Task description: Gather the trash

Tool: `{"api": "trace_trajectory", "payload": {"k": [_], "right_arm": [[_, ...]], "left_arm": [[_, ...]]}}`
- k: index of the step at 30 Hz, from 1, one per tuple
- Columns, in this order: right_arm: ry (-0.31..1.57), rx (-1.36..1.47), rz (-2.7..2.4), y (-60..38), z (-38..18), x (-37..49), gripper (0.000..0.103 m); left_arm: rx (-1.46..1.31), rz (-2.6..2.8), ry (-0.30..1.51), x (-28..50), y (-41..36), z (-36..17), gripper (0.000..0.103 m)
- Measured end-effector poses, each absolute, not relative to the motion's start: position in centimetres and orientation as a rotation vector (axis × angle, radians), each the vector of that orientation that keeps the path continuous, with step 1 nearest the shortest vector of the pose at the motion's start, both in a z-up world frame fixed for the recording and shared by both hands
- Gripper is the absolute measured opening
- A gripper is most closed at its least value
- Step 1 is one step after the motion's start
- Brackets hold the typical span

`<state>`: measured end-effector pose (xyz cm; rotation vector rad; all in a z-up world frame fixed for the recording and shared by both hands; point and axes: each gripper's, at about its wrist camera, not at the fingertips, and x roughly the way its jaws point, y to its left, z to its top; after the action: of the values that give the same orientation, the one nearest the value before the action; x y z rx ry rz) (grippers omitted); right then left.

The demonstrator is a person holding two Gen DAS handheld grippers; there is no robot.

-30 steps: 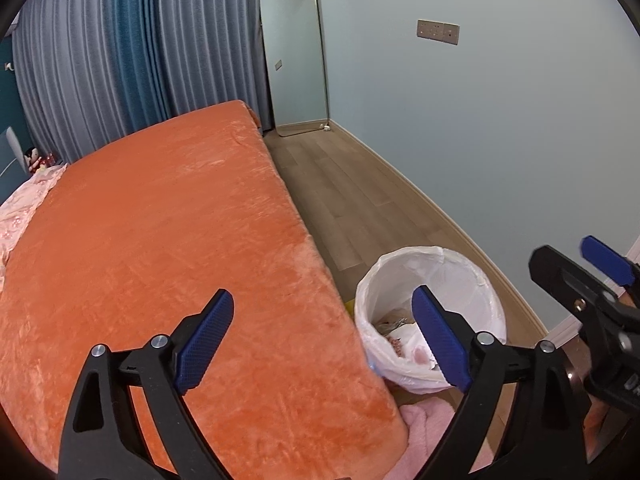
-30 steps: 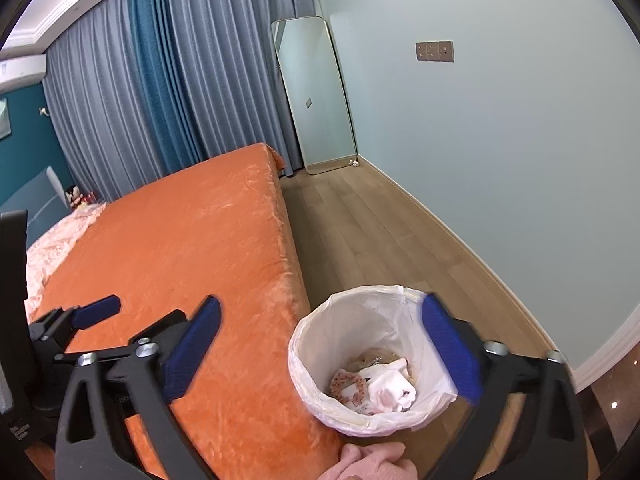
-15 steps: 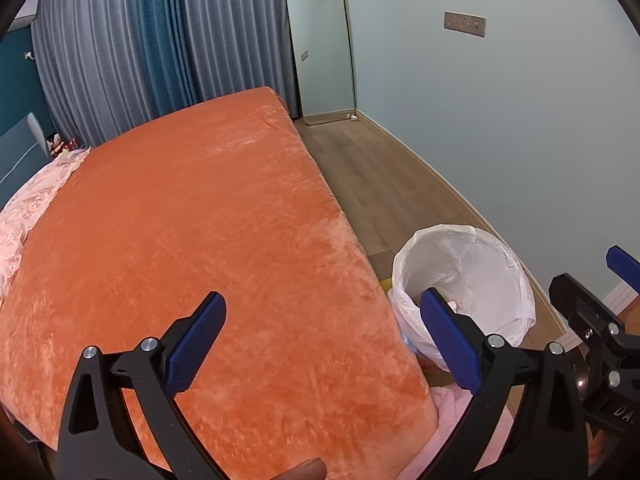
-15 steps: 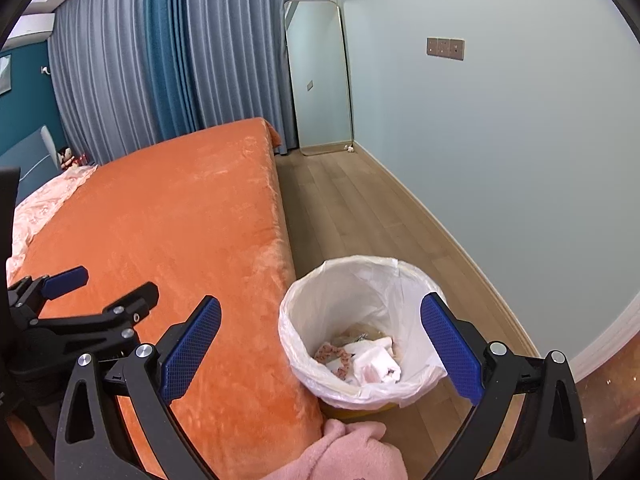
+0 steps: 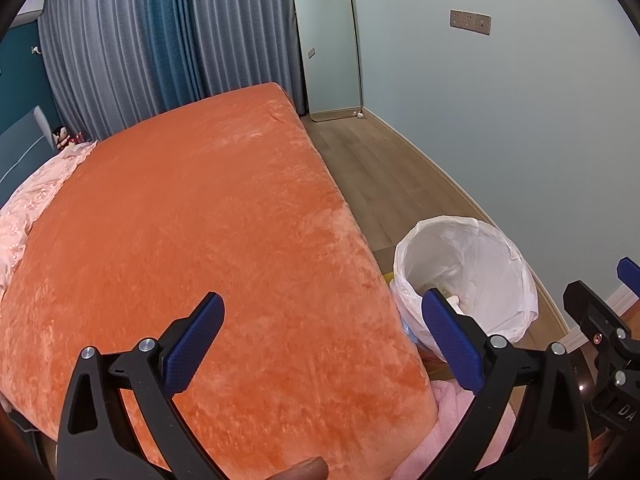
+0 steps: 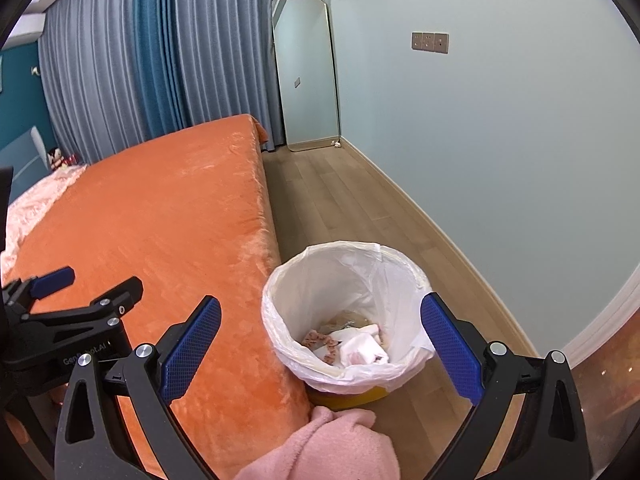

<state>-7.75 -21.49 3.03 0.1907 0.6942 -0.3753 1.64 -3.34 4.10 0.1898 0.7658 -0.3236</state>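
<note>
Blue-padded and spread wide, the right hand-held gripper (image 6: 320, 344) holds nothing — the bin (image 6: 344, 312) sits directly ahead and below it, framed between the two pads. The left hand-held gripper (image 5: 320, 344) is also wide and empty; it hangs over the corner of the bed (image 5: 180, 220), with the bin off to its right, so the right one is clearly nearer. A pink cloth (image 6: 328, 444) lies closest to the camera, just in front of the bin's yellow base. The bin stands upright on the wood floor (image 6: 340, 200), touching or nearly touching the bed's side, lined with a white bag (image 6: 400, 280) folded over its rim. Inside — crumpled white tissue (image 6: 364, 352) and some pink-patterned scraps (image 6: 320, 340) at the bottom, far from full. No loose trash shows on the orange bed or on the floor beyond, up to the mirror (image 6: 308, 72) against the far wall.
</note>
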Motion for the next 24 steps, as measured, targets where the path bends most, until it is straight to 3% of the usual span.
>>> {"api": "trace_trajectory", "payload": {"k": [24], "right_arm": [[0.712, 0.159, -0.388, -21.55, 2.35, -8.69, 0.096]], "left_arm": [[0.206, -0.305, 0.769, 1.01, -4.41, 3.48, 0.095]]}}
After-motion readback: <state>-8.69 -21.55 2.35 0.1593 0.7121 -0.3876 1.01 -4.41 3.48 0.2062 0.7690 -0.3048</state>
